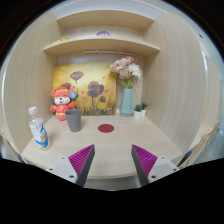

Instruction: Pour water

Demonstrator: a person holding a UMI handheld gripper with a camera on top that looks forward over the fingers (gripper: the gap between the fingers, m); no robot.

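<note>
A clear plastic water bottle [39, 131] with a blue label stands upright at the left end of the pale wooden desk [110, 150]. A grey cup [73, 119] stands further back, just right of the bottle. A round dark red coaster [106, 128] lies flat near the desk's middle. My gripper [113, 161] hovers over the desk's front edge, well short of all three. Its magenta-padded fingers [83, 158] are spread wide apart with nothing between them.
An orange plush toy [62, 100] sits behind the cup. A flower painting [90, 88] leans on the back wall, with a glass vase of flowers [127, 90] and a small potted plant [140, 109] to its right. A shelf [100, 42] runs overhead between wooden side walls.
</note>
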